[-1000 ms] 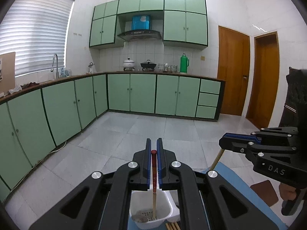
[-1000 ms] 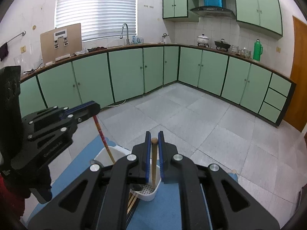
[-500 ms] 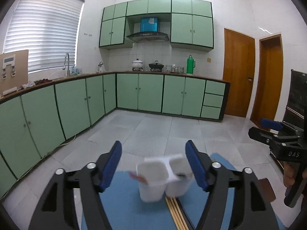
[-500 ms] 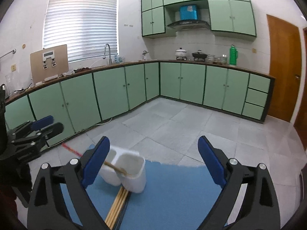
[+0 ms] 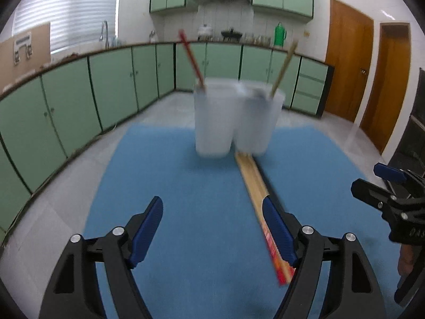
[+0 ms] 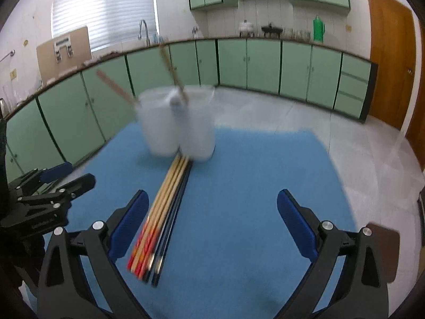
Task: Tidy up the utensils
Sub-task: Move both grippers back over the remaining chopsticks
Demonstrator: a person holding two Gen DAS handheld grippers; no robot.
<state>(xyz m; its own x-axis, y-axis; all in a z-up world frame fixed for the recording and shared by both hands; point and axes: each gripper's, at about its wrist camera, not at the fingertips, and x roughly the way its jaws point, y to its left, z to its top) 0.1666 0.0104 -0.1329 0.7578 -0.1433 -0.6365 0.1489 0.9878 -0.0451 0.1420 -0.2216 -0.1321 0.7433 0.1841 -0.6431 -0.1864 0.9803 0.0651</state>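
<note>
White two-compartment holder [image 5: 236, 122], blurred, at far end of blue mat [image 5: 186, 186] on the surface; one red-ended chopstick [image 5: 191, 58] in left cup, one bamboo chopstick [image 5: 283, 69] in right, apparently; loose chopsticks [image 6: 159, 212] lying bundled before it; left hand-held gripper [image 5: 212, 228] opening, empty; right hand-held gripper [image 6: 212, 226] wide apart, empty.

I am holding the right gripper [image 6: 212, 226] wide open, empty, over a blue mat [image 6: 239, 186]; bundled chopsticks [image 6: 162, 212] are lying before a white two-cup holder [image 6: 176, 125] containing two sticks.
</note>
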